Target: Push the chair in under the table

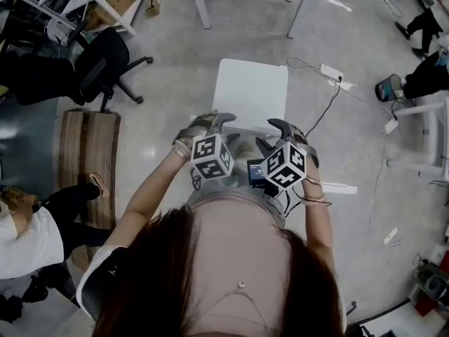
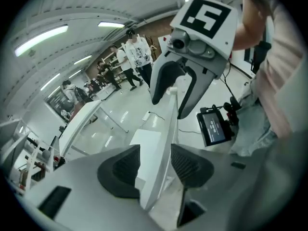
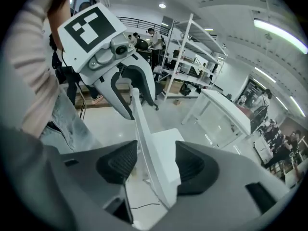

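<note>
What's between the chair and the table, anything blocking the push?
Nothing visible stands on the floor between the chair and the table legs. A power strip lies off to the right of that path, near the right table leg, so it looks clear.

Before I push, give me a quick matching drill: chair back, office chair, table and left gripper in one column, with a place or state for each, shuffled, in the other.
1 chair back
2 office chair
3 table
4 left gripper

A open
B black, upper left of the head view
C white, standing between the jaws
D beyond the seat, at the top of the head view

Pairs: 1-C, 2-B, 3-D, 4-A
</note>
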Demonstrator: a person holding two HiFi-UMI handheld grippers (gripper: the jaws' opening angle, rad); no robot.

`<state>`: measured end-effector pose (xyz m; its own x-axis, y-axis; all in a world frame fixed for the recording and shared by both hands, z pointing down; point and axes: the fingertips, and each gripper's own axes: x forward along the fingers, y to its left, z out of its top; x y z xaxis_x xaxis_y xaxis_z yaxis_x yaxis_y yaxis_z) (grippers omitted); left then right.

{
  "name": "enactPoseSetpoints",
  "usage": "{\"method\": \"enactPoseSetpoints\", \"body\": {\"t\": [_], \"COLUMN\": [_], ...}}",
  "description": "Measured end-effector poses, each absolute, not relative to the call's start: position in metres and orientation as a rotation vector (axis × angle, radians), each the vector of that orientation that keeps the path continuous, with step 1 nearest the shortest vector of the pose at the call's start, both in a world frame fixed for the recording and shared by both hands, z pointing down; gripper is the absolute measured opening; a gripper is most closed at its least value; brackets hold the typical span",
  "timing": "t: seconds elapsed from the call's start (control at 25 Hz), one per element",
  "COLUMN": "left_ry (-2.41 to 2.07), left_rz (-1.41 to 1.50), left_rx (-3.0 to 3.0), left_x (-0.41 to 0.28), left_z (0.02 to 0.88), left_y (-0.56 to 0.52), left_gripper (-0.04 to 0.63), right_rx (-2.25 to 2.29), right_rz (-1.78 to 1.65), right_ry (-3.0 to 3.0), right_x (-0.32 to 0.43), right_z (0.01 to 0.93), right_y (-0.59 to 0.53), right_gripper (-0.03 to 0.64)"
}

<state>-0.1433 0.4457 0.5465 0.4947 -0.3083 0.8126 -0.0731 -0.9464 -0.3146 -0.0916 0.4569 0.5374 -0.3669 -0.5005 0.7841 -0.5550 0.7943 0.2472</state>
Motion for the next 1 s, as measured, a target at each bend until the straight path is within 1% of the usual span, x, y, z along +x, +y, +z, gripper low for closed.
{"method": "enactPoseSetpoints", "body": {"t": [0.28,0.56,0.76,1.0], "left_ry": [0.208,0.198,0.162,0.049], "left_rz": [-1.615,-1.671,-1.692,-1.727], "left_rx": [-2.303,-2.192,-2.202,-2.205], "left_x": [-0.147,-0.147,-0.146,-0.145], "left_z": [0.593,0.617,0.624,0.631], "left_y": [0.444,0.433,0.433,0.433], "left_gripper": [0.202,0.133,0.13,0.117], "right_rx": [0.633,0.552,0.521,0.418], "right_rz": [0.04,0.045,-0.01,0.033], "right_ry": [-1.95,-1.87,-1.793,-1.778], "right_x": [-0.095,-0.091,-0.085,-0.09], "right_z": [0.574,0.609,0.624,0.638], "right_y": [0.455,0.45,0.442,0.442], "right_gripper": [0.242,0.242,0.239,0.164]}}
